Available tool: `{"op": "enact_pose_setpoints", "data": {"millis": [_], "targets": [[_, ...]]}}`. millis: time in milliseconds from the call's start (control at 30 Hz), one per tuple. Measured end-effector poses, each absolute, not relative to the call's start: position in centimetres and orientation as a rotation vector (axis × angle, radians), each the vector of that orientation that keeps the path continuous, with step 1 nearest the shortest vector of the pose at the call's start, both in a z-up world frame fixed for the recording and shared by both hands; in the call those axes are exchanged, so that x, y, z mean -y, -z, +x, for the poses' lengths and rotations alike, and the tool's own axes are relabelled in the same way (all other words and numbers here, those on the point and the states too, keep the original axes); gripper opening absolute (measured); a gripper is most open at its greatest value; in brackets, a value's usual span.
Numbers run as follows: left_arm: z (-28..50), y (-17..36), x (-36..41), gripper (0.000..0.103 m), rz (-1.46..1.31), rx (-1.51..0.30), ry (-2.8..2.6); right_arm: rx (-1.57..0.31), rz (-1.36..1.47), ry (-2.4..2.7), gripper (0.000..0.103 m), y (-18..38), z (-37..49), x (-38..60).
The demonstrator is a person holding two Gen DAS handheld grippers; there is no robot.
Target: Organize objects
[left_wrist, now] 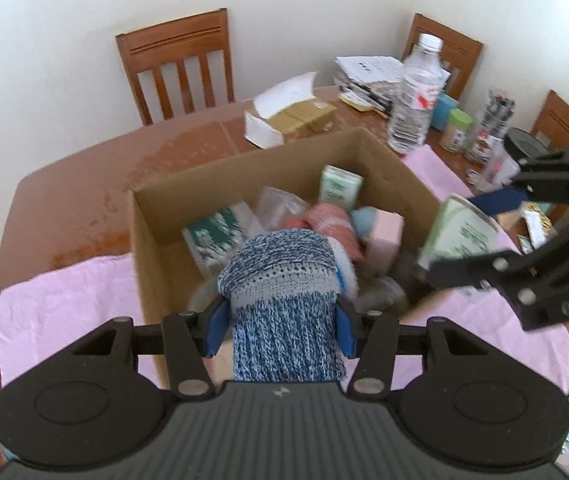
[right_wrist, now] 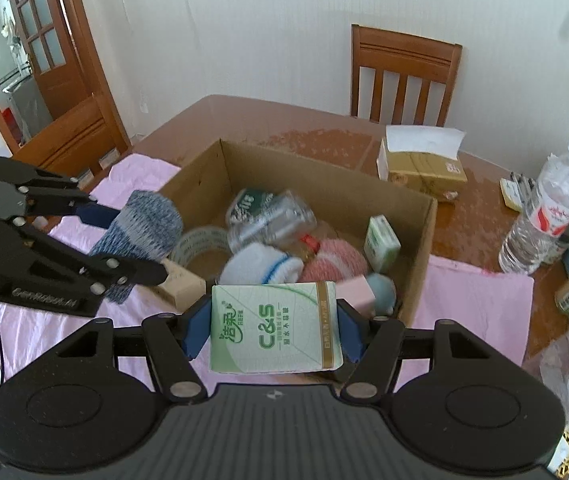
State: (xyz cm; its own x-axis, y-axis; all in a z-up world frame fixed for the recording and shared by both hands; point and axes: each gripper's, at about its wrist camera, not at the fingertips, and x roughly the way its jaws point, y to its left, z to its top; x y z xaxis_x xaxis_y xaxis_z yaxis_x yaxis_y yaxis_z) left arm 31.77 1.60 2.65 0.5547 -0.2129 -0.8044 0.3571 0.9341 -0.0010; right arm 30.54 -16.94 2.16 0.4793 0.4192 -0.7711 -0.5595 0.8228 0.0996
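Now your left tongs [left_wrist: 280,320] clamp a rolled blue-and-grey knitted sock [left_wrist: 284,300], its long axis running along the fingers. Your right tongs [right_wrist: 272,324] grip a green-and-white tissue pack [right_wrist: 274,328] by its short ends. Both loads hang above the near rim of the open brown cardboard box [right_wrist: 420,240], mid-desk on a pink cloth [right_wrist: 472,304]. Inside lie a pink knitted roll [right_wrist: 336,260], a white sock [right_wrist: 260,264], a clear plastic bottle [right_wrist: 272,216], a tape ring [right_wrist: 200,244] and small cartons.
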Motion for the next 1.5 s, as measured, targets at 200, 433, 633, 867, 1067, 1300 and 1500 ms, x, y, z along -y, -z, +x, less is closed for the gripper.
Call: {"op": "enact_pose_setpoints", "data": {"millis": [200, 433, 633, 867, 1067, 1300, 1500], "targets": [[34.5, -2.1, -2.8, 0.052, 0.179, -0.923, 0.317, -0.892, -0.175, -0.587, 0.087, -1.9, 31.4, 15.4], [36.3, -1.4, -3.7, 0.052, 0.184, -0.927, 0.324, -0.879, -0.141, -0.527, 0.103, -2.2, 31.6, 15.4], [37.9, -0.9, -4.1, 0.052, 0.193, -0.929, 0.324, -0.908, -0.104, -0.47, 0.103, -2.0, 31.7, 15.9], [40.1, -0.2, -4.5, 0.057, 0.205, -0.923, 0.304, -0.904, -0.12, -0.425, 0.103, -2.4, 31.1, 15.8], [40.9, 0.4, -4.8, 0.091, 0.227, -0.887, 0.236, -0.899, -0.125, -0.404, 0.103, -2.7, 30.7, 15.7], [40.1, -0.3, -5.1, 0.099, 0.223, -0.868, 0.22, -0.899, -0.124, -0.399, 0.103, -2.8, 30.4, 15.6], [38.3, -1.7, -5.1, 0.1, 0.209, -0.825, 0.211, -0.89, -0.119, -0.392, 0.103, -3.2, 30.1, 15.7]]}}
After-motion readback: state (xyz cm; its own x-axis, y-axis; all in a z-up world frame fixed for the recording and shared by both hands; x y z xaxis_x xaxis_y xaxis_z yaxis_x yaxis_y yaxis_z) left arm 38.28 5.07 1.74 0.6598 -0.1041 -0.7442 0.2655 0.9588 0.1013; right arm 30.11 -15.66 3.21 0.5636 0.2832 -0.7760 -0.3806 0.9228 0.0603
